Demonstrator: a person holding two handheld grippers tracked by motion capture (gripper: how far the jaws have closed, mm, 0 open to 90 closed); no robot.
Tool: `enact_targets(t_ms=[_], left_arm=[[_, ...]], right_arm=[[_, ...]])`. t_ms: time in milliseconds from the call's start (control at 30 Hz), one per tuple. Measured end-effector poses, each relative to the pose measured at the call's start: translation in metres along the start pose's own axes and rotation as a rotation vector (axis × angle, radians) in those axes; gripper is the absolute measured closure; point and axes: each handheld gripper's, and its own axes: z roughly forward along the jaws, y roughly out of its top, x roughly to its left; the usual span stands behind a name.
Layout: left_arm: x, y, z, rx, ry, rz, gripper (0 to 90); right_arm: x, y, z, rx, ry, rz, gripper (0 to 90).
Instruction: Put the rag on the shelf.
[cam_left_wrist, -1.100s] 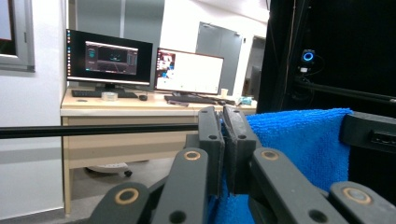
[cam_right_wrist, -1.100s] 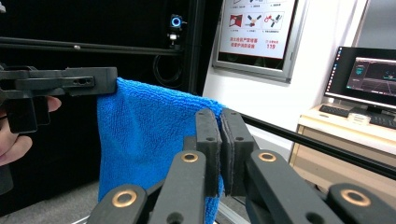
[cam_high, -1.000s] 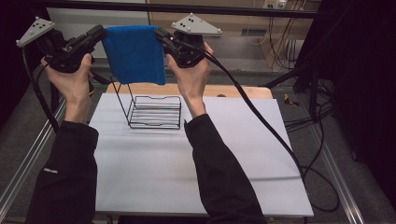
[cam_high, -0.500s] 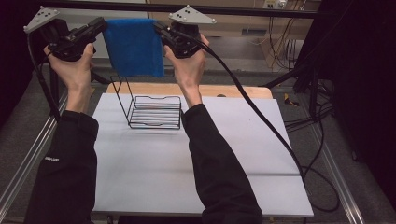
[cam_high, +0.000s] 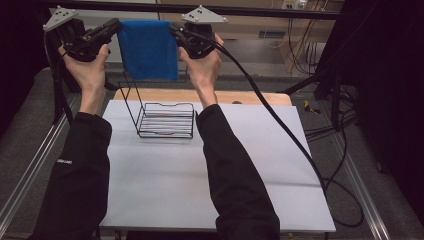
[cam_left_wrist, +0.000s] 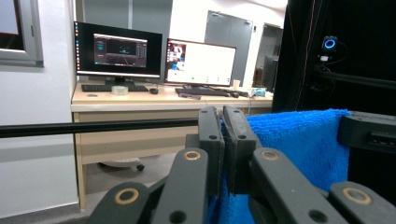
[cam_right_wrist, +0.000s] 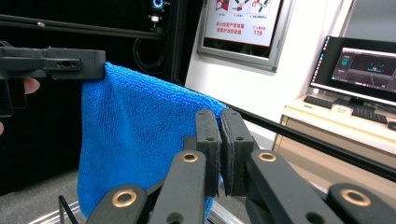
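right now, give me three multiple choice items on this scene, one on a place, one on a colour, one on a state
1. Where is the cloth?
A. held up in the air above the wire rack
B. lying flat on the table
C. folded inside the rack

2. What colour is the cloth?
A. red
B. blue
C. white

3. How do the jaws of the left gripper and the right gripper stand?
A. both wide open
B. one open, one shut
C. both shut on the cloth's top corners

Answers:
1. A, the high view shows the cloth hanging between the two raised grippers, over the rack on the white table.
2. B, it is bright blue in every view.
3. C, each gripper view shows its jaws pinched together with blue cloth between them.
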Motion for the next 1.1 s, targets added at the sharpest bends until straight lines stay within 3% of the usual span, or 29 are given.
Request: enact_targets(t_ms=[100, 200, 333, 533, 767, 1100], left_arm=[[0.002, -0.008, -0.001, 0.012, -0.008, 0.004, 86.9], [0.002, -0.015, -0.004, 0.030, -0.008, 0.022, 86.9], [0.003, -0.025, -0.007, 0.047, -0.027, 0.020, 86.9], [0.001, -0.040, -0.014, 0.071, -0.051, 0.015, 86.8], [-0.002, -0.050, -0.022, 0.095, -0.064, 0.038, 86.9], [-0.001, -0.055, -0.034, 0.103, -0.086, 0.026, 86.8]], right_arm=[[-0.001, -0.006, -0.001, 0.008, 0.015, 0.017, 87.6], [0.002, -0.014, -0.001, 0.028, 0.012, -0.006, 87.6], [0.001, -0.023, -0.004, 0.039, 0.033, 0.028, 87.6], [0.005, -0.036, -0.012, 0.066, 0.055, 0.038, 87.5], [0.007, -0.051, -0.017, 0.080, 0.076, 0.077, 87.5], [0.017, -0.055, -0.026, 0.092, 0.102, 0.046, 87.2]])
